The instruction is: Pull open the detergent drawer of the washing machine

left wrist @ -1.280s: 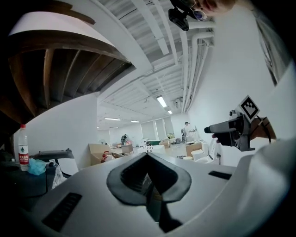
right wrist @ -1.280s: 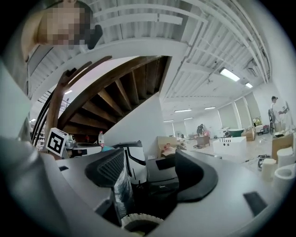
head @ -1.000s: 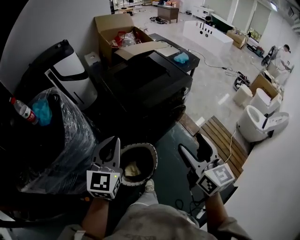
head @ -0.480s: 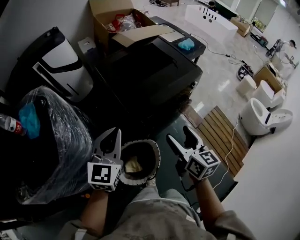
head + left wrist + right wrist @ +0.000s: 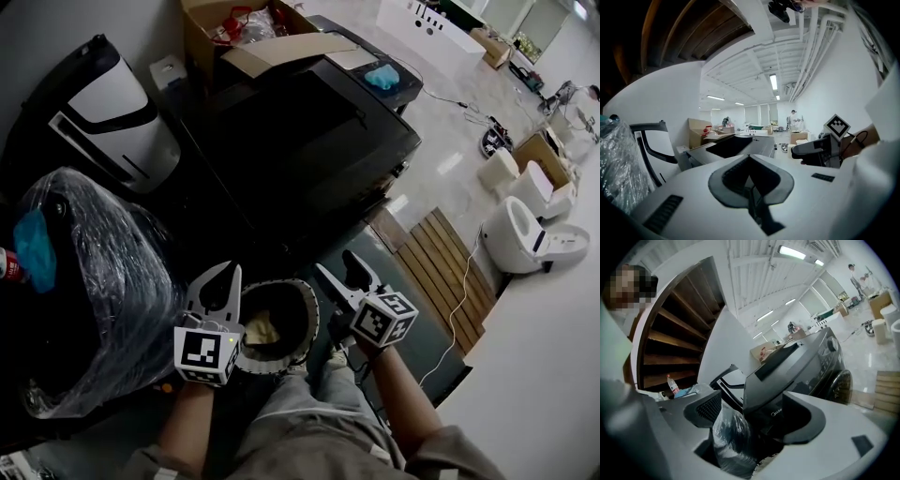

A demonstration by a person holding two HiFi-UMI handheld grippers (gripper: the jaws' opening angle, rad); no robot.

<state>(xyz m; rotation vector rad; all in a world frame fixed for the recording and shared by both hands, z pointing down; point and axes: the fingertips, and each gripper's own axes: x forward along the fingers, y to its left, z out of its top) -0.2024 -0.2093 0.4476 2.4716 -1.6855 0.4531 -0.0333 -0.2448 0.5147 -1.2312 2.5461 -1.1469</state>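
The black washing machine [image 5: 309, 141] stands ahead of me, seen from above in the head view. The right gripper view shows its front [image 5: 801, 366] with a knob and the round door [image 5: 841, 383]. I cannot make out the detergent drawer's outline on the dark panel. My right gripper [image 5: 336, 264] hangs short of the machine's front corner; its jaws are opening, with nothing between them [image 5: 754, 418]. My left gripper [image 5: 217, 281] hovers to the left over a round bin, its tips meeting [image 5: 749, 157] and holding nothing.
A round bin [image 5: 302, 319] with crumpled paper sits below the grippers. A plastic-wrapped dark bulk [image 5: 94, 272] stands at the left. A black-and-white appliance [image 5: 108, 112], a cardboard box [image 5: 248, 47], a wooden slat mat [image 5: 441, 272] and white toilets [image 5: 525, 234] surround the machine.
The right gripper has swung left and rolled, coming nearer the bin and the machine. The washing machine now looks larger and closer. The left gripper keeps almost the same spot in the picture.
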